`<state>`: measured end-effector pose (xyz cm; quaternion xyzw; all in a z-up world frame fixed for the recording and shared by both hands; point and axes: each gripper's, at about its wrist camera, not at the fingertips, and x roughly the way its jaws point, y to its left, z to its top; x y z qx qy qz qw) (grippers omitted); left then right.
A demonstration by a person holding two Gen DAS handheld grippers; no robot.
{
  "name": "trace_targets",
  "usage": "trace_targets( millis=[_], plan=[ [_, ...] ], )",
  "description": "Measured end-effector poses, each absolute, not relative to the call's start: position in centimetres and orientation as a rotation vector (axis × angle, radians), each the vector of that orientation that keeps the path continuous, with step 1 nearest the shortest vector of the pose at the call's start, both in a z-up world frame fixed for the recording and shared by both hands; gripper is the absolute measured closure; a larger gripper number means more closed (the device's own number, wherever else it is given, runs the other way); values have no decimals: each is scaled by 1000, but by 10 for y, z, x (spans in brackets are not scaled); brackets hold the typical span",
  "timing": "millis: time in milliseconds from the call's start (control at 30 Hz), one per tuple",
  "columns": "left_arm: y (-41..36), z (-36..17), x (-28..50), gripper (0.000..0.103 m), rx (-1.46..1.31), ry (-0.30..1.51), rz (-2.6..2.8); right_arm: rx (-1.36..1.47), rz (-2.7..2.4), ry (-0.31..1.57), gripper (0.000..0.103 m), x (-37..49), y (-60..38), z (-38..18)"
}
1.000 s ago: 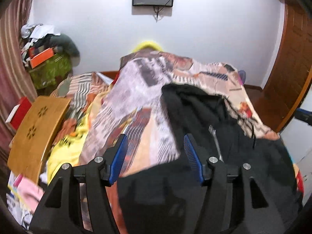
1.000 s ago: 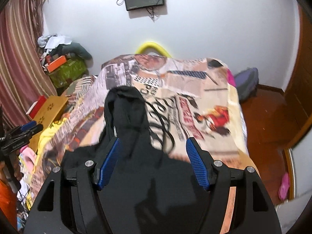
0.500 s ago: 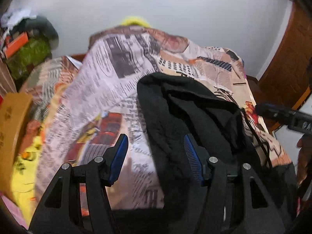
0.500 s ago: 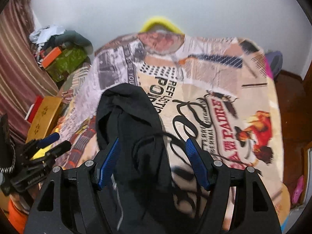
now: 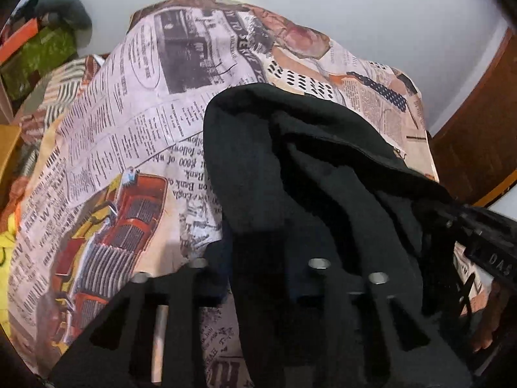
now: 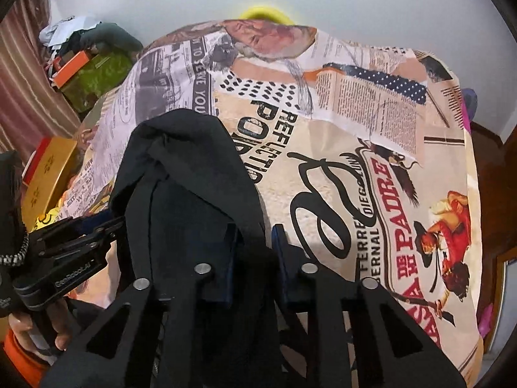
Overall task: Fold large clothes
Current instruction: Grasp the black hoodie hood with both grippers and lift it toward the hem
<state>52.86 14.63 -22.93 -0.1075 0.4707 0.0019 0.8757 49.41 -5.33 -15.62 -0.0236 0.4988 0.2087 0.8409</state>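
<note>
A black hooded garment (image 5: 290,148) lies lengthwise on a bed covered with a newspaper-print sheet (image 5: 145,113). My left gripper (image 5: 258,258) points steeply down at the garment's left edge. Its jaws are closing, and a thick fold of black cloth fills the gap between the blue pads. In the right wrist view the same garment (image 6: 181,168) lies left of centre on the sheet (image 6: 355,129). My right gripper (image 6: 255,242) is closing on the garment's right edge, with cloth pinched between its pads. Each gripper shows in the other's view: the right gripper (image 5: 484,239), the left gripper (image 6: 74,249).
A person's hand (image 6: 48,326) with an orange sleeve holds the left gripper. A wooden lap table (image 6: 42,177) and a pile of boxes and bags (image 6: 93,74) stand left of the bed. A brown wooden door (image 5: 468,129) is at the right.
Both grippers dropped and moved forward over the garment towards its hood end. Their jaws, wide apart before, have narrowed onto the black cloth.
</note>
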Motion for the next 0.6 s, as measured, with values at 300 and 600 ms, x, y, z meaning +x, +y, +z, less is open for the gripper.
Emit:
trace_targets(
  millis=[300, 600],
  plan=[
    [137, -154, 464, 87, -105, 842, -38, 56, 487, 980, 90, 458, -80, -105],
    [108, -79, 352, 87, -12, 716, -138, 18, 557, 867, 91, 363, -100, -51]
  ],
)
